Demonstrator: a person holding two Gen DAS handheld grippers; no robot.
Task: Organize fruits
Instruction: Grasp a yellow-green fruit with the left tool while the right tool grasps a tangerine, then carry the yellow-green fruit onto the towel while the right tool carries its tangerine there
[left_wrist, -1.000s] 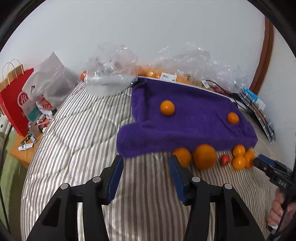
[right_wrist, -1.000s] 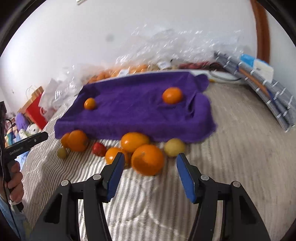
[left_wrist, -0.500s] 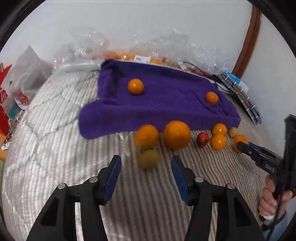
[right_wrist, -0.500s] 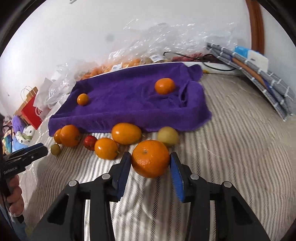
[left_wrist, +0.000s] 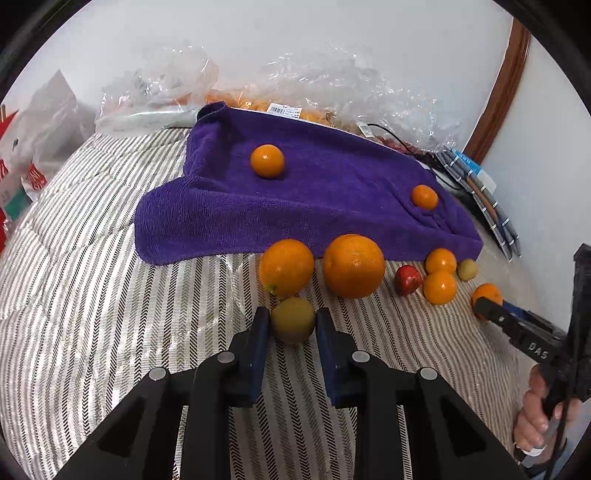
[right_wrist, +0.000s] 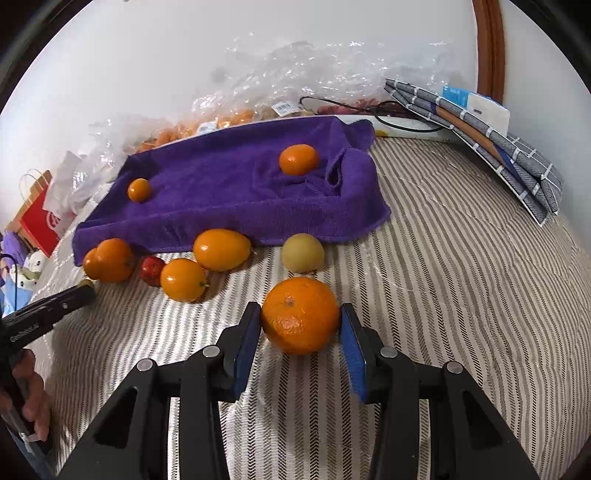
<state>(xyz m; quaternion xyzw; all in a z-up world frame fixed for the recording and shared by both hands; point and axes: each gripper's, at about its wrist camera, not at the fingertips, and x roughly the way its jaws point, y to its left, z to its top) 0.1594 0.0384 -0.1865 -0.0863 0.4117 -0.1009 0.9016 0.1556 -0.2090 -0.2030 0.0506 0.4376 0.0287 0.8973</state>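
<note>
Striped bedding (left_wrist: 110, 314) lay under a purple towel (left_wrist: 314, 192). At bottom centre, your left gripper (left_wrist: 291, 325) pinched the green fruit (left_wrist: 293, 320); your right gripper (right_wrist: 301, 325) clasped an orange (right_wrist: 300, 315) at bottom centre of its own view.

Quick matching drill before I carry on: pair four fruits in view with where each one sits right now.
Things:
1. small green fruit
2. large orange
3. red fruit
4. small orange

Places:
A. on the purple towel
B. between the fingers of the right hand-held gripper
C. loose on the striped bedding, in front of the towel
D. pinched in the left hand-held gripper

Pairs: 1-D, 2-B, 3-C, 4-A
</note>
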